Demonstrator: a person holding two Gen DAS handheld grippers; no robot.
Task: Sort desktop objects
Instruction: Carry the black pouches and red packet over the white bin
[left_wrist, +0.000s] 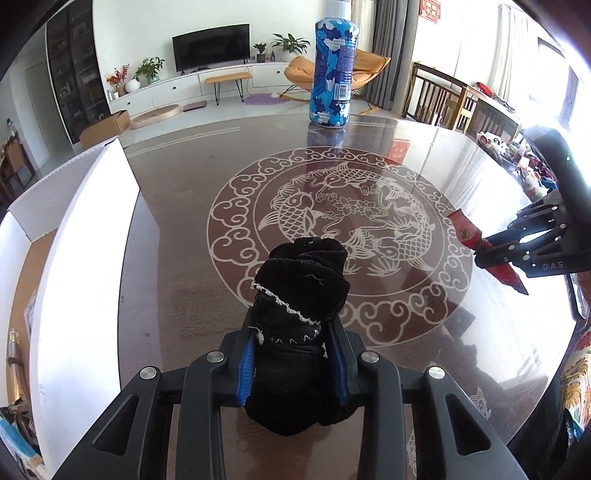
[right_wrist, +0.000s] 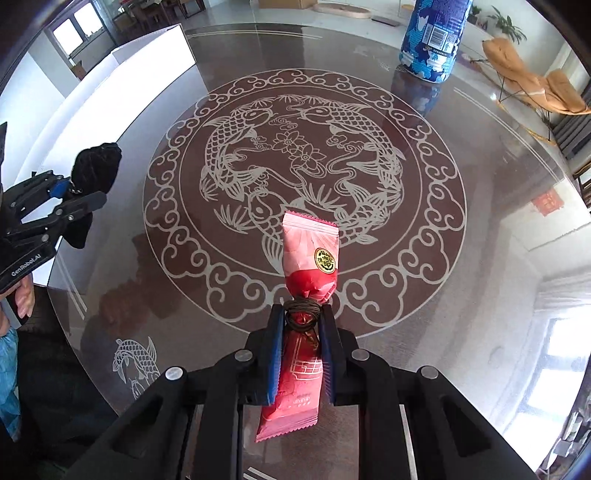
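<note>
Left wrist view: left tongs (left_wrist: 291, 363) clamp black sock bundle (left_wrist: 304, 295) lower centre, lifted off desk (left_wrist: 184, 229), probably bound for white box (left_wrist: 85, 258) at left. Right tongs (right_wrist: 301, 332) pinch red snack packet (right_wrist: 308, 258) at tied waist, clear of desk.

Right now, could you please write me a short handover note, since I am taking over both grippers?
Left gripper: shut on the black cloth, held above the glass table.
Right gripper: shut on the red snack packet, held over the fish pattern.
The blue patterned bottle stands upright at the table's far edge, untouched.
The white box sits to the left gripper's left, with some items already inside.
Left to do: place both held items, then handle the bottle.
</note>
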